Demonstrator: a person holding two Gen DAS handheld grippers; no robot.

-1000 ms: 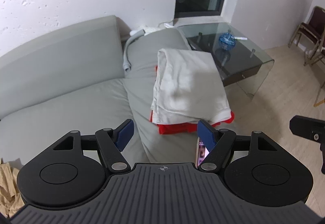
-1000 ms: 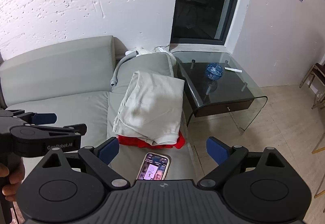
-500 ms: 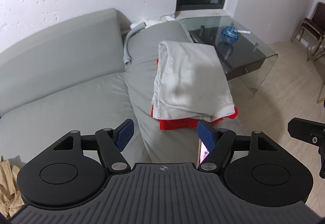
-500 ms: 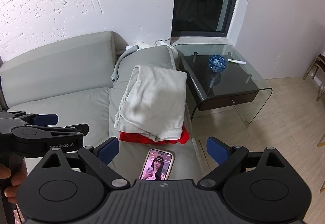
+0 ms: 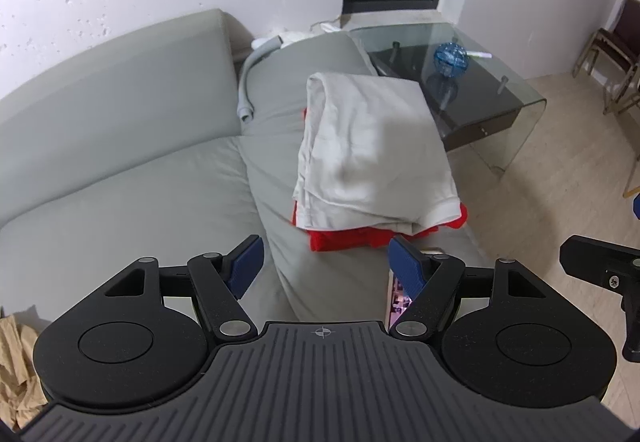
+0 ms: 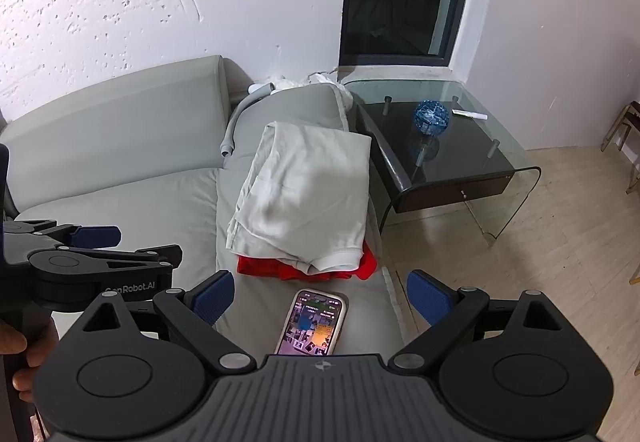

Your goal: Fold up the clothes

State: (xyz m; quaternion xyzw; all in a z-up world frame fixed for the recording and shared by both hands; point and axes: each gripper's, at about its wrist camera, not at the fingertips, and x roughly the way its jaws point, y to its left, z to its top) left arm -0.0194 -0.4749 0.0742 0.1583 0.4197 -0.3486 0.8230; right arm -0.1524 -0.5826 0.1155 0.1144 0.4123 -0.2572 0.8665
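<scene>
1. Grey sofa [image 6: 132,209] against a textured white wall; glass side table [image 6: 472,145] just beside its arm end; wooden floor to the right.
2. Pale folded garment [image 6: 304,197]: lies on the sofa's end cushion, stacked on a red garment [image 6: 280,269] whose edge shows beneath its near hem and along its left side.
3. Orientation: the pale garment's long axis runs from the near hem away toward the wall and window, roughly in line with both cameras' view; the rounded fold end points to the wall, the layered open hems point toward the grippers.
4. Left gripper [image 5: 324,260]: jaws spread wide, nothing between them, held above the cushion short of the stack.
5. Right gripper [image 6: 320,292]: jaws likewise spread and empty, held over a lit phone [image 6: 312,324] that lies on the cushion just near of the red garment.
6. Tan garment [image 5: 16,362]: crumpled at the lower left edge of the left view, apparently not yet folded.
7. Risk, judged: a low reach toward the stack could knock the phone off the cushion edge to the floor.
8. Risk, judged: pinching only the top layer at the hems would likely undo the fold; dragging the pale garment could pull the red one askew.
9. Risk, judged: the stack sits near the cushion's right edge and could slide toward the table.
</scene>
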